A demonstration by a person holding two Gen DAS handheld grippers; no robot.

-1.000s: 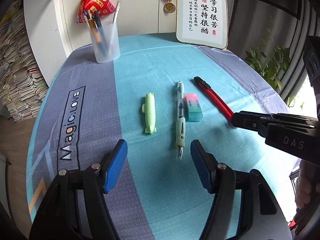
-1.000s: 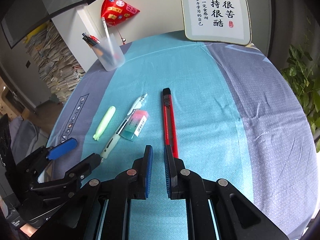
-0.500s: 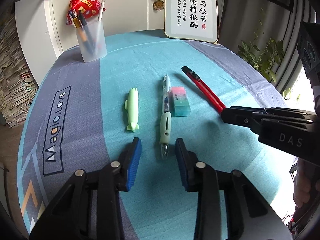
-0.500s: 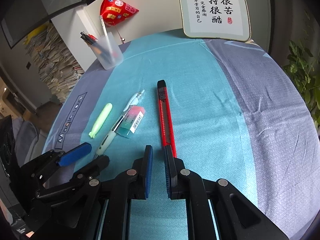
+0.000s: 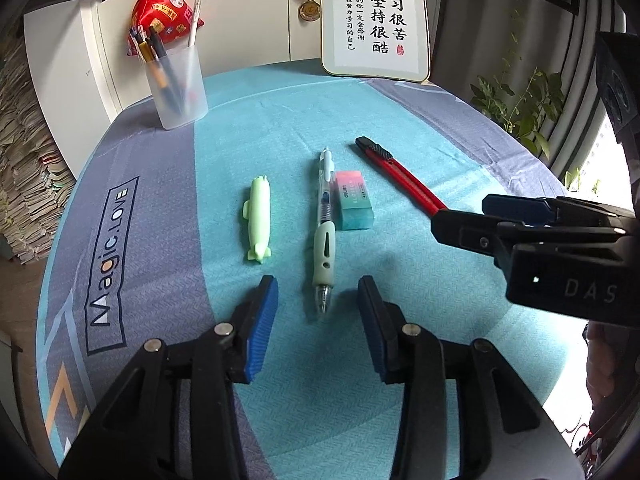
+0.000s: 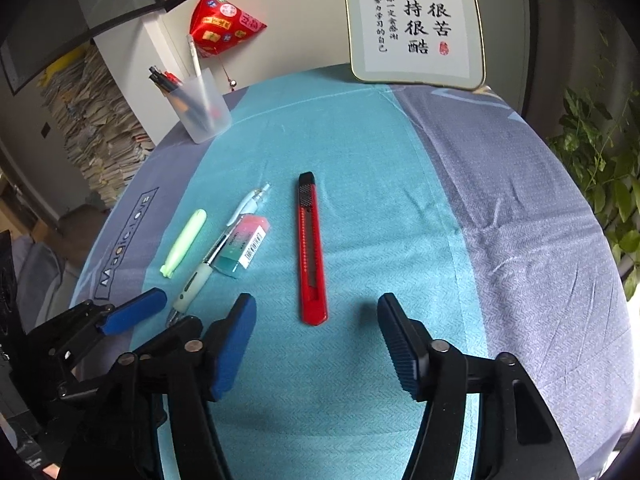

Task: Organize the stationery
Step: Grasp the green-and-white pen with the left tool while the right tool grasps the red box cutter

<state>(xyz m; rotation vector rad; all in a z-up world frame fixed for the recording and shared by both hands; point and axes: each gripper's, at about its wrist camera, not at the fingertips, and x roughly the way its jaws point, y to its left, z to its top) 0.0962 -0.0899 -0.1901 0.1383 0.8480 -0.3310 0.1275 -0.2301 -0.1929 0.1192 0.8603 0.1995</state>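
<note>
Red knife (image 6: pixel 311 248) lies on the blue cloth (image 6: pixel 360 140) in the middle of my right view, just above my right claw (image 6: pixel 316 344). Those jaws have just been opening and stand wide, holding nothing. My left claw (image 5: pixel 318 320) sits low in the left view, jaws have just opened a bit, empty, with the pen (image 5: pixel 325 232) tip just above them. Beside the pen lie the eraser (image 5: pixel 354 204) and a green marker (image 5: pixel 258 220). The cup (image 5: pixel 178 88) of pens stands at the upper left.
</note>
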